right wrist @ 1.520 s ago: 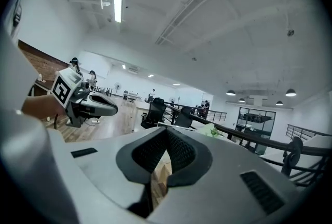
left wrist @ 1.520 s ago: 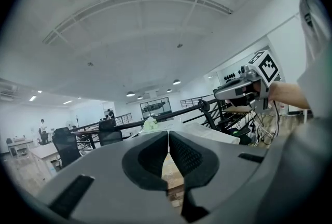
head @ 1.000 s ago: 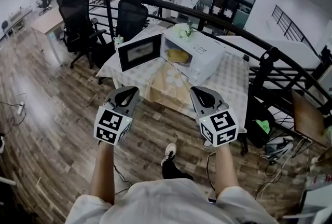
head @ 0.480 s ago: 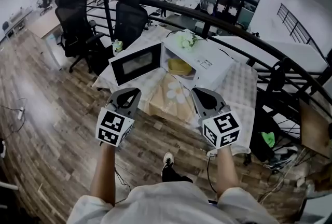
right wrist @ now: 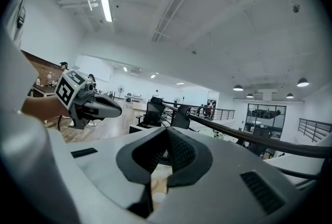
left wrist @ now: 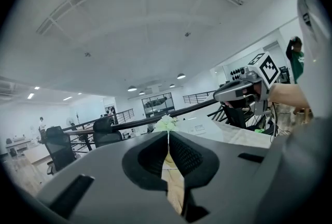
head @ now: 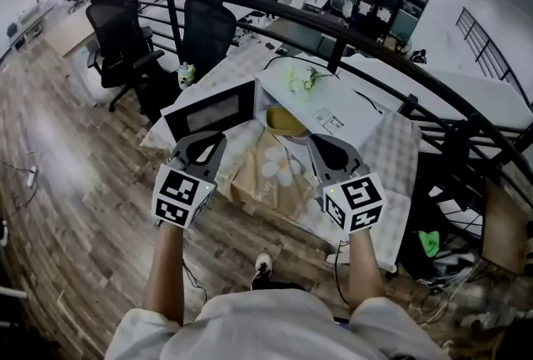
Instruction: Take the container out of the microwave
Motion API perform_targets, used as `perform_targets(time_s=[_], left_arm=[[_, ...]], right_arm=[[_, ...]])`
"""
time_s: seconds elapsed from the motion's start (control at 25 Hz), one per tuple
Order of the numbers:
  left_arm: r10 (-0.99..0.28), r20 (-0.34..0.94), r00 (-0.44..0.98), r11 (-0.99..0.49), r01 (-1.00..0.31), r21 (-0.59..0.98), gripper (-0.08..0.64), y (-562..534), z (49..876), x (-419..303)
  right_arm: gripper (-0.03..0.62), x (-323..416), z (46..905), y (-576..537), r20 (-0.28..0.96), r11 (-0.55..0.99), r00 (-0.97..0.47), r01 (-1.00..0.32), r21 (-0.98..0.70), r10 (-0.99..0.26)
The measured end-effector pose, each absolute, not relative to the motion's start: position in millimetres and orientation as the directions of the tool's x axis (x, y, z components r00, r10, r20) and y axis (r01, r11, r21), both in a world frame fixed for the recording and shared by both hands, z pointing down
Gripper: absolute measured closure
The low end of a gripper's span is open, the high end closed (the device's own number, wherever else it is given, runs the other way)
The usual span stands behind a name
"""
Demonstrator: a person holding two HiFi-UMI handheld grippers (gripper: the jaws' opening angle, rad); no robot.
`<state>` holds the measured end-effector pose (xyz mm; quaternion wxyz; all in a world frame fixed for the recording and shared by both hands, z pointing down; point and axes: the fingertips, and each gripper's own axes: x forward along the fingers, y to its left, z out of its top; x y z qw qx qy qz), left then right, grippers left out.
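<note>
A white microwave [head: 321, 104] stands on a cloth-covered table [head: 275, 175], its door [head: 212, 111] swung open to the left. Inside the cavity sits a yellow container [head: 286, 122]. Both grippers are held side by side in front of the table's near edge, short of the microwave. My left gripper [head: 214, 137] is shut with nothing in it, its pads meeting in the left gripper view [left wrist: 167, 133]. My right gripper [head: 317, 140] is also shut and empty [right wrist: 166, 130]. Each gripper view shows the other gripper beside it.
A small bunch of pale flowers [head: 301, 79] lies on top of the microwave. A dark curved railing [head: 375, 37] runs behind the table. Black office chairs [head: 204, 25] stand at the far left. Wooden floor lies between me and the table.
The table and microwave have come closer and lower in the head view as both grippers moved forward together. Both stay shut and empty.
</note>
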<state>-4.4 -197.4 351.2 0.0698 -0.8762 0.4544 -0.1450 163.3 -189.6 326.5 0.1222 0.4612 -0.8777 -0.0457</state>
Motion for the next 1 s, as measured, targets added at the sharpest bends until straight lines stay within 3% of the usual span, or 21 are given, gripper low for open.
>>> perform_targets(time_s=[0.68,1.0], left_arm=[[-0.843,0.218,0.492,-0.532,-0.823,-0.199,0.535,-304.2,378.6,-19.3],[-0.770,0.264,0.581,-0.630,-0.757,-0.174,0.535,-360.1,409.2,-42.2]], right_arm=[[0.590,138.1,365.7,-300.0,0.242,0.670,-0.642,-0.741,0.045,-0.727],[0.578,118.2,394.7,-349.3,0.294,0.576,-0.544,-0.817,0.027,-0.786]])
